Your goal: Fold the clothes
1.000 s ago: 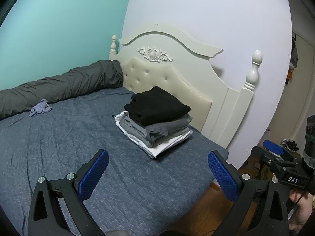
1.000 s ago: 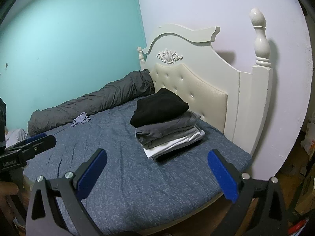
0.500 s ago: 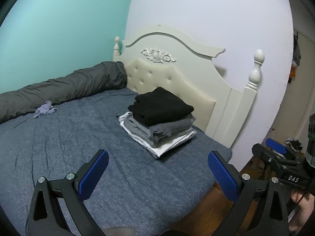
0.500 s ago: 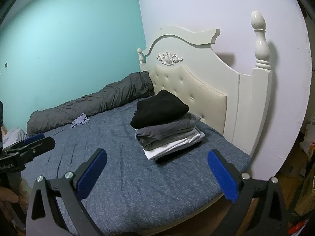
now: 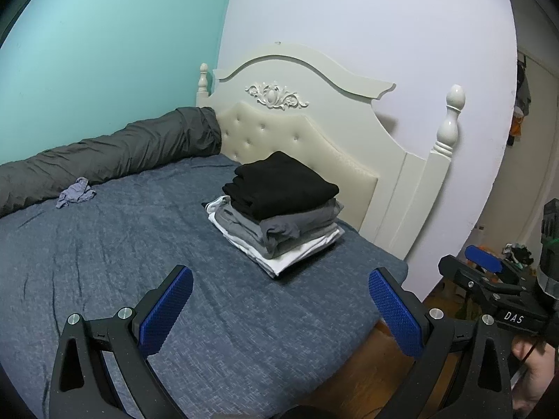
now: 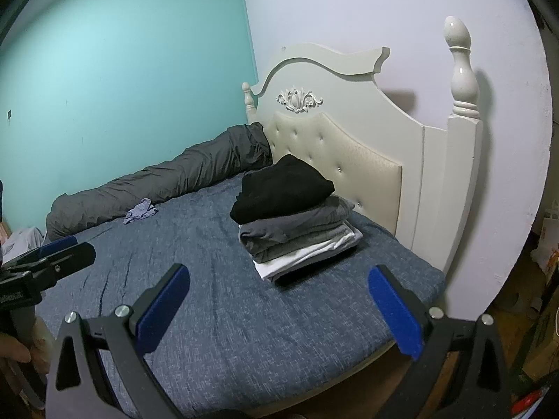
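Observation:
A stack of folded clothes (image 5: 277, 209) (image 6: 293, 216) rests on the blue bedspread near the headboard, black garment on top, grey ones under it, white at the bottom. A small crumpled lilac-grey cloth (image 5: 75, 192) (image 6: 140, 211) lies farther off by the rolled dark duvet. My left gripper (image 5: 279, 300) hangs open over the bed's near part, well short of the stack, nothing between its blue pads. My right gripper (image 6: 277, 300) is open and empty too, also short of the stack. Each gripper shows at the edge of the other's view.
The bed (image 5: 104, 262) fills the middle. A cream headboard (image 5: 307, 118) with posts stands behind the stack. A rolled dark grey duvet (image 5: 104, 153) runs along the teal wall. Wooden floor and clutter (image 5: 517, 255) lie off the bed's right edge.
Both views have drifted slightly, so the stack sits a little farther right in the left wrist view. Both grippers stay open. Nothing on the bed has moved.

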